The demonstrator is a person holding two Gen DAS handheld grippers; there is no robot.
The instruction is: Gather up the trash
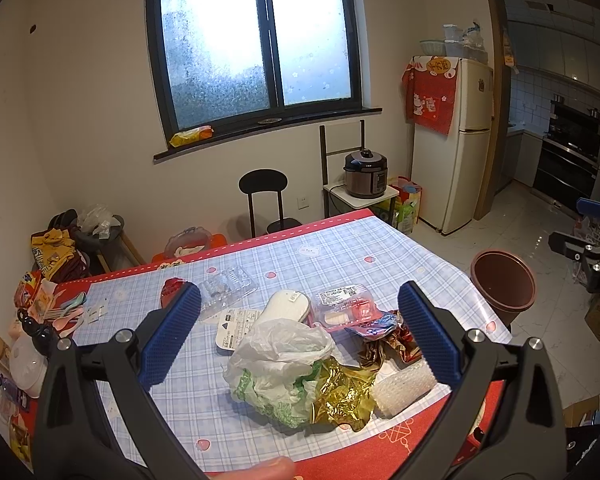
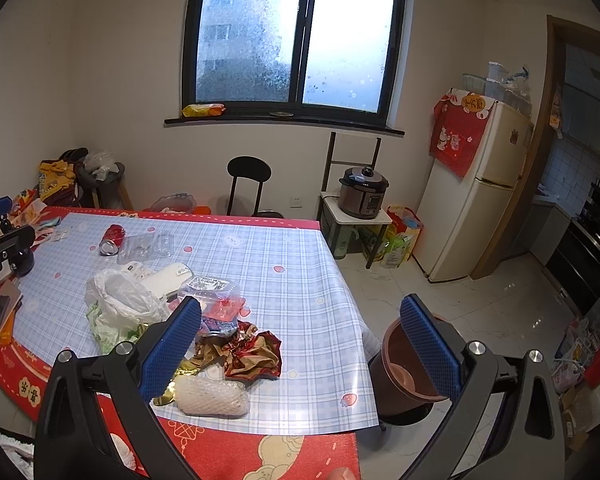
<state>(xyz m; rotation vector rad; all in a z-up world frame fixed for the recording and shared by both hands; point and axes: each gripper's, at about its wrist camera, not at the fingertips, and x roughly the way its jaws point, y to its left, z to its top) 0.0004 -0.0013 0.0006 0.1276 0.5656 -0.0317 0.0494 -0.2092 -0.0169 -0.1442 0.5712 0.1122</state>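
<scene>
A heap of trash lies on the checked tablecloth (image 1: 320, 256): a white plastic bag (image 1: 280, 356), gold foil (image 1: 340, 396), white foam netting (image 1: 404, 386), red-gold wrappers (image 1: 384, 340), clear plastic trays (image 1: 346, 306) and a red can (image 1: 171, 290). My left gripper (image 1: 300, 332) is open above the bag, holding nothing. In the right wrist view the same heap shows: the bag (image 2: 120, 300), foam netting (image 2: 212, 398), wrappers (image 2: 252, 354), can (image 2: 112, 240). My right gripper (image 2: 300, 336) is open and empty over the table's right edge. A brown bin (image 2: 404, 376) stands on the floor beside the table (image 1: 504, 286).
A black chair (image 1: 264, 200) stands behind the table. A rice cooker (image 1: 366, 174) sits on a small stand next to a cream fridge (image 1: 452, 140). Cups, cutlery and packets (image 1: 40, 308) crowd the table's left end. White tiled floor lies to the right.
</scene>
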